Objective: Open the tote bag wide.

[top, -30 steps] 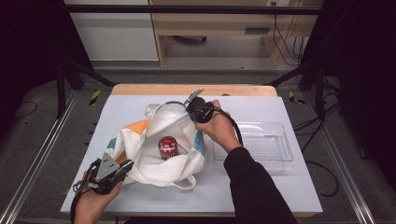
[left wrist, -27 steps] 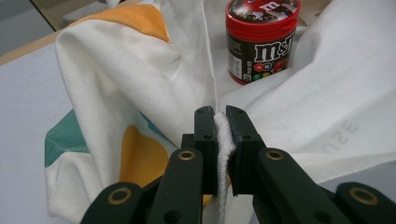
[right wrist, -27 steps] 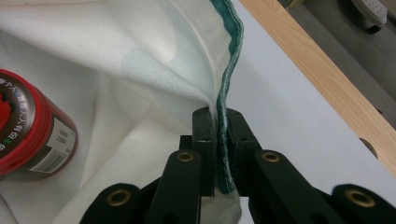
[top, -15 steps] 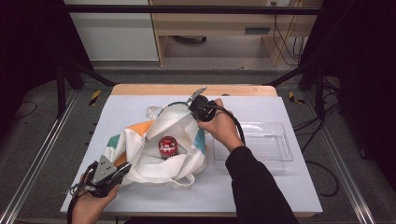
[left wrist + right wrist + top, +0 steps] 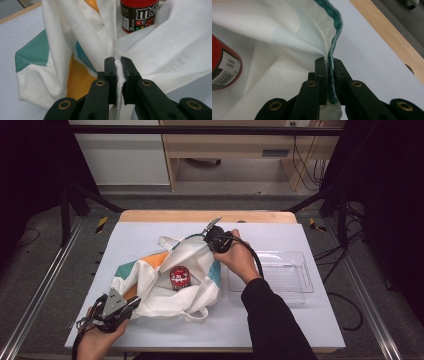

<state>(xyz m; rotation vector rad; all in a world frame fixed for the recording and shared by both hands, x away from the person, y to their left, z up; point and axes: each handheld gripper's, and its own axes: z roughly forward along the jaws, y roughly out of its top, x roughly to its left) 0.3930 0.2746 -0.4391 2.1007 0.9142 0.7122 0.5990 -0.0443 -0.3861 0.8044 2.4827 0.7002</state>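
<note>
Tote bag lying crumpled near the middle of the white table, beside a clear tray; holding a red candy can in its open mouth. Left gripper pinching the bag's white edge tight; right gripper clamping its teal-trimmed rim.

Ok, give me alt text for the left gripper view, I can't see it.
The left claw is shut on a white fold of the bag, which lies crumpled on the table with teal and orange patches. A red candy tub stands on the cloth beyond it.
</note>
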